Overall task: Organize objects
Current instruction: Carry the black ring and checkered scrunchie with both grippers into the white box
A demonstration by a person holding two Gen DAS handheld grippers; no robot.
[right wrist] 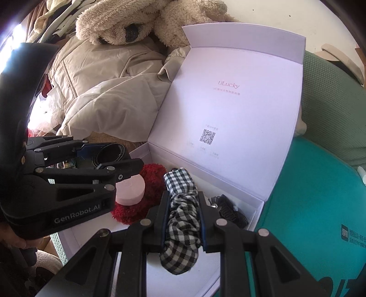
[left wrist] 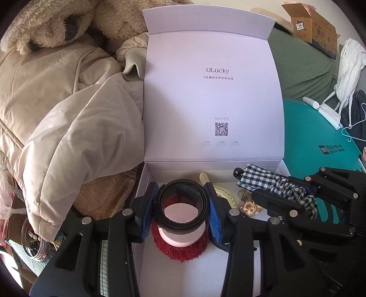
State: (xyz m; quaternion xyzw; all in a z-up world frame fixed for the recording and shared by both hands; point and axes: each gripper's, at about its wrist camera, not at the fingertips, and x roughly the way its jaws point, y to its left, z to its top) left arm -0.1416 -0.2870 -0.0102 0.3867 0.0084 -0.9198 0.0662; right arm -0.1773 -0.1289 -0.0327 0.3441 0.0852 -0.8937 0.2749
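Observation:
A white gift box stands open with its lid upright. My left gripper is shut on a coiled black belt, held just above a pink disc that lies on a red fuzzy pad inside the box. To its right, my right gripper is shut on a black-and-white checked scrunchie. In the right wrist view the scrunchie hangs between the right gripper's pads over the box floor, and the left gripper with the belt is at the left.
A cream hair clip and a small charm lie in the box, as does a black item. A beige jacket and plush toy crowd the left. A teal surface lies to the right, with a glass jar at lower left.

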